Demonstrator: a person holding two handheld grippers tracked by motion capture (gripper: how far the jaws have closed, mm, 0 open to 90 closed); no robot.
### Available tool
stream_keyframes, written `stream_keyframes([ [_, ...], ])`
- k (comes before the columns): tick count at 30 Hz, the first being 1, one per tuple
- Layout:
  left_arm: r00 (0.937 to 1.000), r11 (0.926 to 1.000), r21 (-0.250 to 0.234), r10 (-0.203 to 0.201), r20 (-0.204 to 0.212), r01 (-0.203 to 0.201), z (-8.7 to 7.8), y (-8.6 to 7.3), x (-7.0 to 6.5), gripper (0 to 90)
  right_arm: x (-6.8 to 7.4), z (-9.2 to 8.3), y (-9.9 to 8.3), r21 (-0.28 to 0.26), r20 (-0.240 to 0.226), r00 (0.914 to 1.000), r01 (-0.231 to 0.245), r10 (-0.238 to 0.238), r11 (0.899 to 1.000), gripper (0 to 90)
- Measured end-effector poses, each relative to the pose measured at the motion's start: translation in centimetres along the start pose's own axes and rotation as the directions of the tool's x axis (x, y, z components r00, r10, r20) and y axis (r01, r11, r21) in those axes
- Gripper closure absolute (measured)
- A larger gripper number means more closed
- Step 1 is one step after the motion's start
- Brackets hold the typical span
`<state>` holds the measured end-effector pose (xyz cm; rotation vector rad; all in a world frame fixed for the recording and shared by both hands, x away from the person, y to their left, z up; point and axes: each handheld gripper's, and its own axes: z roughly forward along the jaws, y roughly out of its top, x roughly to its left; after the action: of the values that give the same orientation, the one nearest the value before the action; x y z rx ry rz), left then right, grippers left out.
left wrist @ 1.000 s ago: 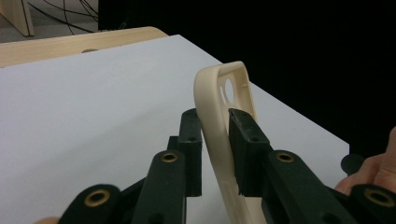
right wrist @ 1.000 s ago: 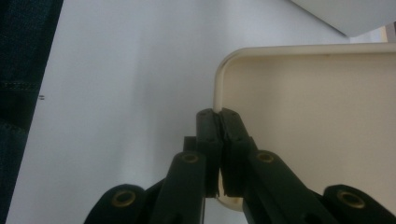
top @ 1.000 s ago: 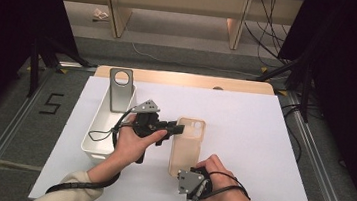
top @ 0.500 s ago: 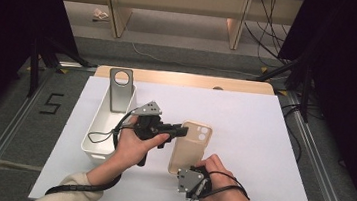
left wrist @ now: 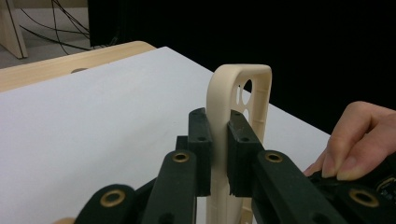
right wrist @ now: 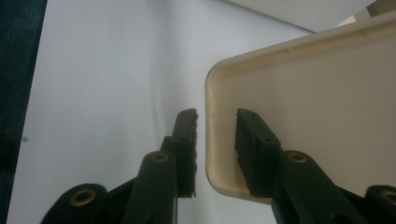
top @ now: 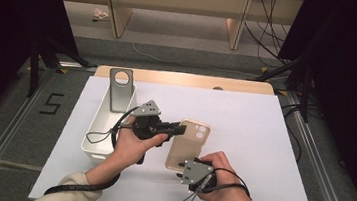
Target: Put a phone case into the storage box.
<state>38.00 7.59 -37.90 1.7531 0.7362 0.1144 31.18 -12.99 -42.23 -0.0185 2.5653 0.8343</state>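
A beige phone case (top: 189, 142) hangs tilted just above the white table (top: 263, 139), camera cut-outs at its far end. My left gripper (top: 179, 128) comes in from the left and is shut on the case's long edge; in the left gripper view its pads (left wrist: 201, 140) press both sides of the case rim (left wrist: 219, 93). My right gripper (top: 184, 165) sits at the case's near end. Its jaws have just been opening: the corner of the case (right wrist: 317, 93) lies between the right gripper's (right wrist: 217, 123) pads, and there is a visible gap at the left pad.
A white bin (top: 98, 127) stands left of my left hand. A grey phone case (top: 120, 89) with a round hole leans upright at the bin's far end. The table's wooden far edge (top: 184, 79) borders a floor with cables and stands.
The right gripper's jaws have parted from the case's near end. The case has tilted and swung slightly to the right in the left gripper's hold. Both hands stayed about where they were.
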Motion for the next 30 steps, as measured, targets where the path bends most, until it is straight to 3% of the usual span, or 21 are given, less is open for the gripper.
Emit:
stream_keyframes([
  [4,0.9999,0.9999,-0.013,0.006,-0.013,-0.006,-0.4,0.1,0.3,81.8,-0.3,-0.3,-0.2,-0.061,0.007,0.9980,-0.062,0.062,0.996,60.3],
  [8,0.9996,0.9997,-0.025,0.005,-0.027,-0.006,-1.1,0.3,0.7,81.8,-0.6,-0.7,-0.6,-0.131,-0.008,0.9862,-0.165,0.165,0.978,47.2],
  [10,0.9992,0.9994,-0.035,0.006,-0.041,-0.007,-1.6,0.4,1.0,81.8,-0.9,-1.1,-1.1,-0.163,-0.036,0.9697,-0.244,0.242,0.956,40.6],
  [13,0.9983,0.9989,-0.047,0.002,-0.058,-0.005,-2.4,0.5,1.6,81.8,-1.3,-1.7,-2.2,-0.209,-0.052,0.9467,-0.322,0.318,0.923,33.8],
  [18,0.9957,0.9971,-0.076,-0.006,-0.093,-0.001,-4.1,0.9,2.8,81.8,-2.0,-2.9,-3.8,-0.265,-0.030,0.9128,-0.400,0.407,0.877,28.8],
  [21,0.9941,0.9955,-0.094,-0.010,-0.108,-0.001,-5.0,1.3,3.3,81.8,-2.5,-3.6,-4.9,-0.299,-0.012,0.8817,-0.453,0.472,0.840,27.1],
  [25,0.9915,0.9928,-0.120,-0.008,-0.130,-0.008,-6.3,1.9,3.9,81.8,-3.0,-4.3,-6.2,-0.333,0.005,0.8477,-0.499,0.530,0.800,25.8],
  [30,0.9868,0.9883,-0.153,-0.015,-0.161,-0.009,-7.8,2.5,4.8,81.8,-3.2,-4.9,-7.6,-0.343,0.036,0.8231,-0.523,0.567,0.781,22.7],
])
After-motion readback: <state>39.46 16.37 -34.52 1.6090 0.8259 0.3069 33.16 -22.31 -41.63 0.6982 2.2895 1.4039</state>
